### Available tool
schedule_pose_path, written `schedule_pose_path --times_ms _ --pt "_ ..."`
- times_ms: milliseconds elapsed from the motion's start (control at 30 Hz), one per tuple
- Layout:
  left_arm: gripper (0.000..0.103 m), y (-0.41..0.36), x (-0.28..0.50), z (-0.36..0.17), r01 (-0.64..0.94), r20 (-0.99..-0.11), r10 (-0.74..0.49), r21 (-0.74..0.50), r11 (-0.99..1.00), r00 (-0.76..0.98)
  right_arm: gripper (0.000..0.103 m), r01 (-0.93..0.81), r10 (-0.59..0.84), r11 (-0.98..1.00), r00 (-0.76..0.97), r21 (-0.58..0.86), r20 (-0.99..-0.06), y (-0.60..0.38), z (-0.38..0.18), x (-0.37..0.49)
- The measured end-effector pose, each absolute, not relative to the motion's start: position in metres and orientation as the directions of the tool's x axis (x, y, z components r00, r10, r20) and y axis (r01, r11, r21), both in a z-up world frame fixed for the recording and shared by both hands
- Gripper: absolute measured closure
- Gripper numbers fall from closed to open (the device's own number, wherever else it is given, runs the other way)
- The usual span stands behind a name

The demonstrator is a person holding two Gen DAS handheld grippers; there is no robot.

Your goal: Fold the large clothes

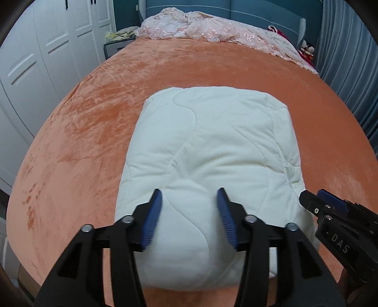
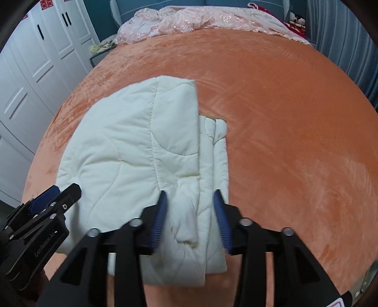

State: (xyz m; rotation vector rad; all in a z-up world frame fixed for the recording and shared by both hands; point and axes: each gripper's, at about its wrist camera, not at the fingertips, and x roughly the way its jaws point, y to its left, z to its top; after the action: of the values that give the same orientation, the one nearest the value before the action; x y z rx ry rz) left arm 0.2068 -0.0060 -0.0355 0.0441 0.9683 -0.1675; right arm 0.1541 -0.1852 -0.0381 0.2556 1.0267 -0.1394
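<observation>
A cream quilted garment [image 1: 212, 160] lies folded into a thick rectangle on the orange bedspread [image 1: 89, 132]. It also shows in the right wrist view [image 2: 132, 155], with layered folded edges along its right side. My left gripper [image 1: 190, 196] is open and empty, hovering above the bundle's near end. My right gripper [image 2: 190, 196] is open and empty, above the bundle's near right edge. The right gripper appears at the right of the left wrist view [image 1: 316, 200], and the left gripper at the left of the right wrist view [image 2: 63, 191].
A pink lace cover [image 1: 212, 30] is bunched at the head of the bed by the blue headboard [image 1: 248, 11]. White wardrobe doors [image 1: 35, 59] stand to the left. Grey-blue curtains [image 1: 349, 59] hang to the right. Orange bedspread [image 2: 283, 141] stretches to the right of the bundle.
</observation>
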Motion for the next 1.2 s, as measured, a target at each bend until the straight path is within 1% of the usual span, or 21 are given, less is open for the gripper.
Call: schedule_pose_path --times_ms 33,100,133,167,200,267,367,533,667,833,1200 --pt "0.045 -0.005 0.196 -0.030 0.156 -0.813 -0.124 -0.042 0.987 0.569 0.035 0.232 0.014 0.959 0.537 0.164 -0.844 -0.187 -0.031 0.142" --pt "0.035 -0.002 0.176 -0.022 0.150 -0.800 -0.125 -0.045 0.988 0.587 0.035 0.232 0.010 0.958 0.565 0.171 -0.825 -0.190 -0.020 0.125" --pt "0.032 -0.001 0.168 -0.019 0.146 -0.794 -0.124 -0.044 0.988 0.595 0.033 0.230 0.003 0.959 0.573 0.164 -0.820 -0.189 -0.017 0.115" --pt "0.025 0.000 0.158 -0.015 0.142 -0.787 -0.121 -0.043 0.989 0.604 0.030 0.230 -0.010 0.961 0.580 0.152 -0.815 -0.187 -0.014 0.104" --pt "0.016 0.001 0.149 -0.012 0.137 -0.780 -0.118 -0.041 0.990 0.614 0.029 0.230 -0.024 0.963 0.588 0.139 -0.808 -0.185 -0.011 0.095" --pt "0.009 0.005 0.130 -0.005 0.126 -0.762 -0.113 -0.041 0.991 0.638 0.025 0.219 -0.046 0.969 0.609 0.112 -0.792 -0.178 -0.006 0.074" --pt "0.007 0.009 0.104 0.000 0.120 -0.753 -0.097 -0.024 0.992 0.651 0.021 0.194 -0.057 0.977 0.630 0.085 -0.775 -0.168 -0.002 0.046" --pt "0.007 0.015 0.068 -0.003 0.110 -0.756 -0.065 0.009 0.994 0.652 0.021 0.176 -0.085 0.983 0.657 0.043 -0.749 -0.153 0.000 0.010" --pt "0.007 0.022 0.045 -0.004 0.092 -0.745 -0.055 0.008 0.996 0.664 0.021 0.170 -0.066 0.983 0.662 0.064 -0.746 -0.148 -0.002 -0.010" --pt "0.007 0.028 0.019 -0.006 0.082 -0.732 -0.023 0.046 0.996 0.681 0.021 0.168 -0.071 0.984 0.670 0.057 -0.739 -0.137 -0.007 -0.031" --pt "0.007 0.044 -0.010 -0.014 0.043 -0.735 -0.023 0.008 0.999 0.677 0.021 0.148 -0.082 0.988 0.690 0.030 -0.719 -0.119 -0.010 -0.057"
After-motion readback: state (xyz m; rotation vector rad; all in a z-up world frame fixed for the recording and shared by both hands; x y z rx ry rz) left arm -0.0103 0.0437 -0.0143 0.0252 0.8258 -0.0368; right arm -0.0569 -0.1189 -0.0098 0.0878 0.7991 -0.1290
